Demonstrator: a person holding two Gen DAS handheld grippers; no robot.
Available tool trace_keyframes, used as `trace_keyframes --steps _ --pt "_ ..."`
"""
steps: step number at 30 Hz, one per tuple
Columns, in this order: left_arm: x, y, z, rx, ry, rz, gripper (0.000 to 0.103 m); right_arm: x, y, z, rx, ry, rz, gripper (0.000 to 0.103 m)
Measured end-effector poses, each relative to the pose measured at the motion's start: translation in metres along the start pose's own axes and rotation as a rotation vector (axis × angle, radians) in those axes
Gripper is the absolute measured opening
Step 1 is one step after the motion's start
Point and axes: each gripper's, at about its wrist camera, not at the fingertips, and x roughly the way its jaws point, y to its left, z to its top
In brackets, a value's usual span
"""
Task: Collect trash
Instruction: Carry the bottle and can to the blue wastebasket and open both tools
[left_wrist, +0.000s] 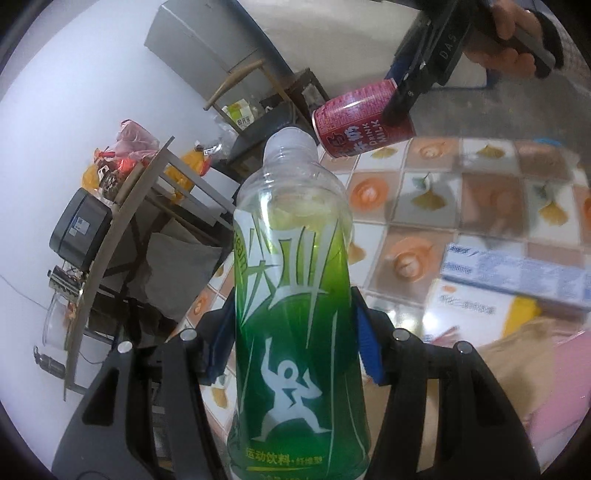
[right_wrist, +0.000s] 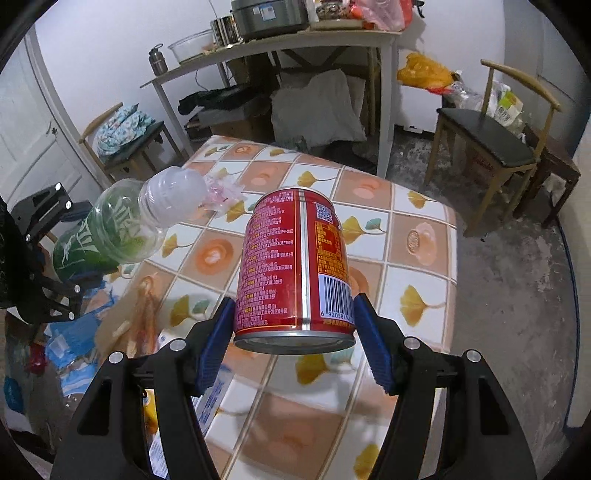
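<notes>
The left gripper (left_wrist: 293, 332) has its blue pads pressed against both sides of a green drink bottle (left_wrist: 295, 295), jaws about half spread to fit it. The bottle is clear near its white cap, has a green label with a white figure, and is held off the table. The right gripper (right_wrist: 293, 332) clamps a red can (right_wrist: 295, 266) in the same way, pads touching the can's lower sides near the barcode, its base toward the camera; the can too is clear of the surface. In the left wrist view the can (left_wrist: 364, 120) hangs just beyond the bottle's cap, with a hand (left_wrist: 509, 40) behind it on the handle.

Below both lies a table (right_wrist: 417, 236) covered in a cloth of orange and white squares with yellow leaves. At its near left edge sit a blue and white box (left_wrist: 517, 273) and blurred wrappers. Beyond stand a pale side table (right_wrist: 280, 48) loaded with kitchen things and a chair (right_wrist: 487, 144).
</notes>
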Motion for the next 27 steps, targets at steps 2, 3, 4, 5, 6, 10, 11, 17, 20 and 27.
trace_keyframes --steps 2,3,4,5,6,10,11,17,20,27 --pt "-0.01 -0.003 0.0 -0.026 -0.007 0.004 0.054 -0.012 0.004 -0.007 0.006 -0.003 -0.008 0.063" --pt "-0.017 -0.005 0.001 -0.045 -0.017 0.004 0.054 -0.019 0.007 -0.012 0.006 -0.007 -0.015 0.063" --pt "-0.023 -0.005 0.003 -0.059 -0.029 0.0 0.054 -0.027 0.009 -0.017 0.007 -0.014 -0.013 0.063" --pt "-0.032 -0.008 0.003 -0.078 -0.045 -0.001 0.054 -0.036 0.012 -0.023 0.007 -0.024 -0.009 0.063" --pt "-0.042 -0.012 0.003 -0.094 -0.06 -0.005 0.054 -0.042 0.015 -0.028 0.008 -0.031 -0.007 0.063" --pt "-0.077 -0.029 0.003 -0.147 -0.121 -0.011 0.054 -0.074 0.021 -0.053 0.019 -0.071 -0.005 0.063" --pt "-0.086 -0.033 0.003 -0.164 -0.136 -0.016 0.054 -0.08 0.022 -0.059 0.024 -0.079 -0.003 0.063" --pt "-0.134 -0.086 0.011 -0.286 -0.227 -0.077 0.054 -0.125 0.019 -0.113 0.087 -0.148 0.009 0.063" --pt "-0.144 -0.114 0.019 -0.362 -0.259 -0.147 0.054 -0.143 0.012 -0.15 0.128 -0.18 0.005 0.063" --pt "-0.152 -0.18 0.046 -0.422 -0.351 -0.314 0.054 -0.186 -0.018 -0.245 0.279 -0.277 0.011 0.063"
